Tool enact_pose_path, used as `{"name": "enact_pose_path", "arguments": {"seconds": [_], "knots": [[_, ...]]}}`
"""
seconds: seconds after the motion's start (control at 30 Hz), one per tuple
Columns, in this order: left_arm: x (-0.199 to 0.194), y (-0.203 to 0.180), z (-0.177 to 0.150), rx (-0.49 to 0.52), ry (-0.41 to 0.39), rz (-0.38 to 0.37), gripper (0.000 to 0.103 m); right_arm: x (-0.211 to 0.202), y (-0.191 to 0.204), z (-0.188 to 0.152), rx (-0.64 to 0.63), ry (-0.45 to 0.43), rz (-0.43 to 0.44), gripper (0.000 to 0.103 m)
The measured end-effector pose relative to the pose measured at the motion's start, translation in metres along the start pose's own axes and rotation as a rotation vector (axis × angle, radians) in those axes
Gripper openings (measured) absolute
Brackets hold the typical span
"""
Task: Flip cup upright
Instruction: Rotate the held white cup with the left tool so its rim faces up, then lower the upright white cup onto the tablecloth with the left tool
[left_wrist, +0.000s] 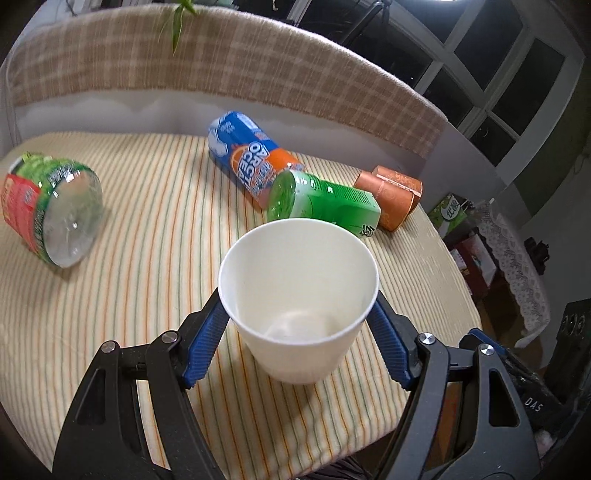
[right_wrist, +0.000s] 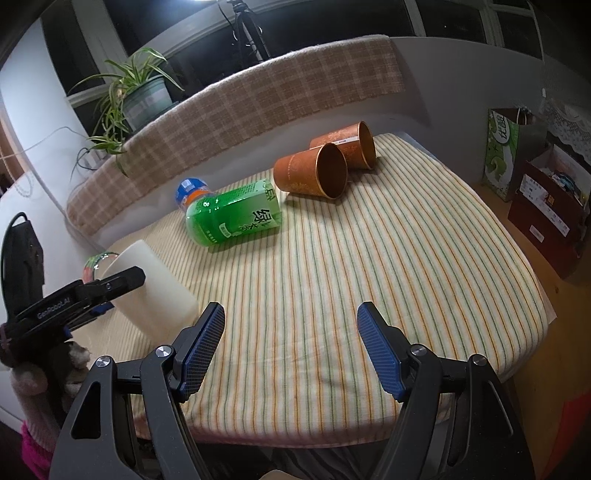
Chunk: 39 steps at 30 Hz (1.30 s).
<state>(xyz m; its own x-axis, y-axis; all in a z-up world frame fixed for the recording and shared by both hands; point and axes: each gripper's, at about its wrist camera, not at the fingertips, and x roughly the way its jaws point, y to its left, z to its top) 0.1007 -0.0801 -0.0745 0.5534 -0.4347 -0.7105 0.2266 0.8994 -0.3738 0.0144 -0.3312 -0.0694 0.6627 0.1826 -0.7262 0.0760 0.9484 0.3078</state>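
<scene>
A white paper cup stands upright, mouth up, on the striped tablecloth. My left gripper has its blue pads against both sides of the cup just under the rim, shut on it. In the right wrist view the same cup shows at the left with the left gripper around it. My right gripper is open and empty above the near part of the cloth, to the right of the cup.
A green tea bottle, an orange-and-blue soda bottle and a green-red bottle lie on their sides. Two brown cups lie on their sides at the back right. A plaid-covered backrest borders the far edge.
</scene>
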Motion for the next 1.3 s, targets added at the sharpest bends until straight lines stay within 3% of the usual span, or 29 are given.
{"name": "enact_pose_path", "arguments": {"seconds": [0.93,1.3], "knots": [[0.008,-0.027,-0.012,0.167,-0.042,0.116,0.077,0.002,-0.007,0.000,0.014,0.004,-0.008,0.074],[0.008,-0.029,-0.014,0.159,-0.038,0.085,0.077,0.002,-0.007,-0.001,0.014,0.003,-0.008,0.074]]}}
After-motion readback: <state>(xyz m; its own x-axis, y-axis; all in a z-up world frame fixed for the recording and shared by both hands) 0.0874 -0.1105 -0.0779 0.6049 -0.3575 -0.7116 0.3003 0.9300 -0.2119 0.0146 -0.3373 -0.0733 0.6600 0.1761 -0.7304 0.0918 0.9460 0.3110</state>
